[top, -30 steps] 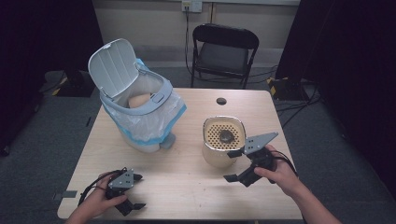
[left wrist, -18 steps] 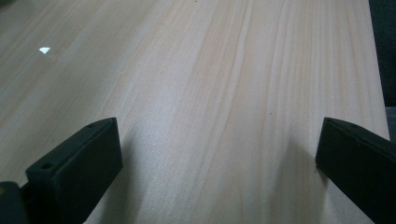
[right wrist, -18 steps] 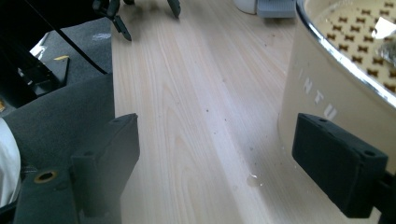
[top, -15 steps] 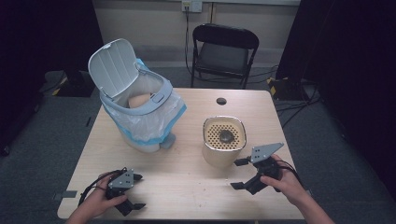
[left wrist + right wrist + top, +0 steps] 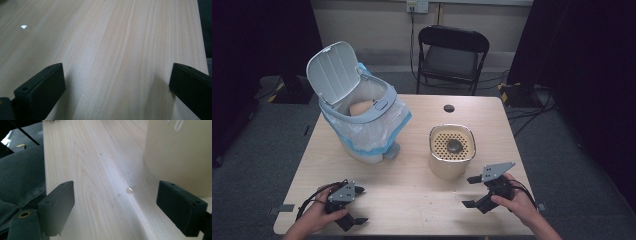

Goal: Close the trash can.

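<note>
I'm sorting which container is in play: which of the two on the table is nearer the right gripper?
The cream pot, just ahead of the right gripper; the lidded bin stands far across the table.

The right claw [image 5: 472, 191] has drawn back from the cream container [image 5: 451, 151] toward the table's near edge.

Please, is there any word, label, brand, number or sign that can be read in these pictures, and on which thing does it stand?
None can be read.
Cream container: a whitish mark at the top edge of the right gripper view, cut off and blurred, not readable.
Bin, chair, table: no text visible.
</note>
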A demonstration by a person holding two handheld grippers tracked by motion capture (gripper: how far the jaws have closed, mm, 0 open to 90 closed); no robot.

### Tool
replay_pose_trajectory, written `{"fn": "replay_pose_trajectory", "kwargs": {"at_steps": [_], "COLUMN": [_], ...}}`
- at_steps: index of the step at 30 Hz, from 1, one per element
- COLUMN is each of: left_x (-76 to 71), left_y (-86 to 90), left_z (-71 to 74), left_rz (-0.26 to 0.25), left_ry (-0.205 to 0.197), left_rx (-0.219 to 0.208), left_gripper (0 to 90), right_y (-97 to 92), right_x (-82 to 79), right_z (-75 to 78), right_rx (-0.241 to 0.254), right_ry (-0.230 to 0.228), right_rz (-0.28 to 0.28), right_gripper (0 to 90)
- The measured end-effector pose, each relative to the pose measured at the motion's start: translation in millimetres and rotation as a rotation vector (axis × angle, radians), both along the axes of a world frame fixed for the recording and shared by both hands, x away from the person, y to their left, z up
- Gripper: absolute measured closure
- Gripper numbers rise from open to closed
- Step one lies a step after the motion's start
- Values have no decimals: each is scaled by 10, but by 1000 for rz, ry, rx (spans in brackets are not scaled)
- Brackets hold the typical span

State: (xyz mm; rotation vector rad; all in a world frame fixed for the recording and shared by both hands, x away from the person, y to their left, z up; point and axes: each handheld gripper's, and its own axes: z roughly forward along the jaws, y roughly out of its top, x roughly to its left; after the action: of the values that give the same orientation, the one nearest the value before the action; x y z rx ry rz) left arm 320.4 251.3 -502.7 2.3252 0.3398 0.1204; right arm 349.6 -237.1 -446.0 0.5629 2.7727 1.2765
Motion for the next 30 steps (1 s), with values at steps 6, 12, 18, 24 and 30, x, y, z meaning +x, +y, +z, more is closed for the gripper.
{"fn": "replay_pose_trajectory", "kwargs": {"at_steps": [6, 12, 18, 24, 30], "left_x": [1, 0, 18, 35, 74], "left_y": [-1, -1, 33, 74, 100], "left_z": [-1, -1, 11, 60, 159], "left_rz": [-2, 0, 28, 84, 138], "left_ry": [-1, -1, 9, 30, 46], "left_rx": [-4, -5, -23, -19, -27], "left_gripper": [0, 0, 32, 159, 159], "right_y": [5, 16, 31, 13, 14], "right_x": [13, 8, -9, -19, -21], "right_z": [-245, -422, -493, -540, -541], "right_rx": [-27, -51, -85, -59, -59], "right_ry": [1, -34, -65, -102, -104], "right_rz": [-36, -54, -43, -57, -60], "right_gripper": [148, 149, 148, 143, 142]}}
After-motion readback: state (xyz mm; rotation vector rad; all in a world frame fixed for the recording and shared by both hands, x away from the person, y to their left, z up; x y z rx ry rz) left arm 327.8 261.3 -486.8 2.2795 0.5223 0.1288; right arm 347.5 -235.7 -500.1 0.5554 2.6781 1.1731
